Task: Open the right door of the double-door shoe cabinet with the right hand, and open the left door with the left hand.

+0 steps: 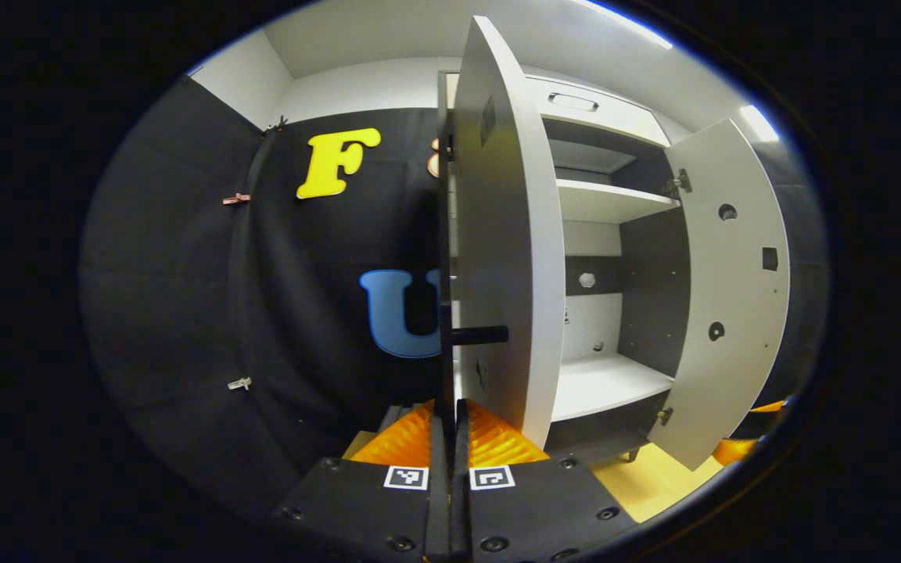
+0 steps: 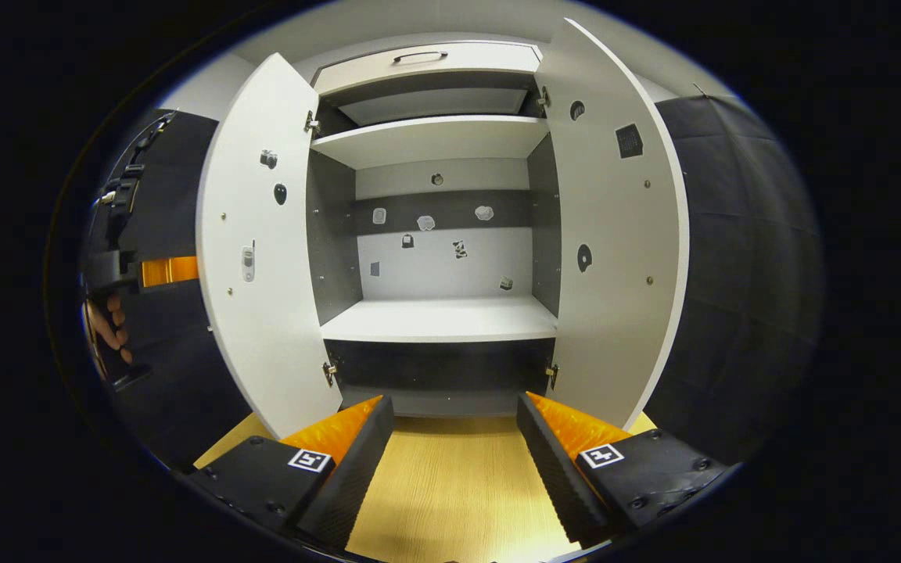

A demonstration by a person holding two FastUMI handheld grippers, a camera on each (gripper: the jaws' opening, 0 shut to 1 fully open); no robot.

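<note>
The shoe cabinet [image 2: 435, 317] stands with both white doors swung wide. In the left gripper view the left door [image 1: 509, 234] is nearly edge-on. Its black handle [image 1: 482, 335] sits just above my left gripper [image 1: 448, 410], whose fingers are pressed together on the handle's thin dark bar. The right door [image 1: 732, 297] hangs open further right. In the right gripper view my right gripper [image 2: 454, 403] is open and holds nothing, low in front of the cabinet between the left door [image 2: 263, 234] and the right door [image 2: 615, 234]. The left gripper [image 2: 161, 270] and a hand [image 2: 106, 324] show behind the left door.
Inside are white shelves [image 2: 431, 137] and a back panel with small stickers. A drawer with a handle [image 2: 419, 56] tops the cabinet. Light wooden floor [image 2: 450, 485] lies in front, and black cloth wall [image 1: 184, 313] hangs to the sides.
</note>
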